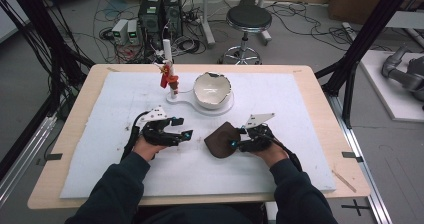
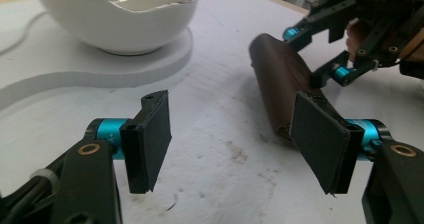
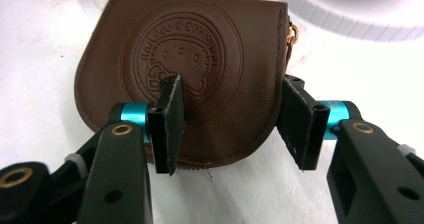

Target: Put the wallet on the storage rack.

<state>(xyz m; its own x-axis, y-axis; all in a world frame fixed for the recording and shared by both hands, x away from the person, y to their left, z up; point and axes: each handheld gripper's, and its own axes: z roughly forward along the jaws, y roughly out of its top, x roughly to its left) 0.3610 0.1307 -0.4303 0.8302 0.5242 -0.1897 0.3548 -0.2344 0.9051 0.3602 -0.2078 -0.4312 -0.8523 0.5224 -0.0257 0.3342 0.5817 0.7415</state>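
Pouch (image 1: 223, 139) of brown leather lies flat on the bench's white mat (image 1: 100, 149), at about five o'clock from the white bowl (image 1: 212, 90). Right tool (image 3: 232, 121) straddles its rounded corner, jaws partway open, pads seemingly not pressing, probably to pin or lift it. Left tool (image 2: 235, 144), at the pouch's nine o'clock, stands open and empty, likely ready to take the opposite edge.

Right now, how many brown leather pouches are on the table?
1. The brown leather pouch lies flat on the white mat, in front of the white bowl, at the right gripper.
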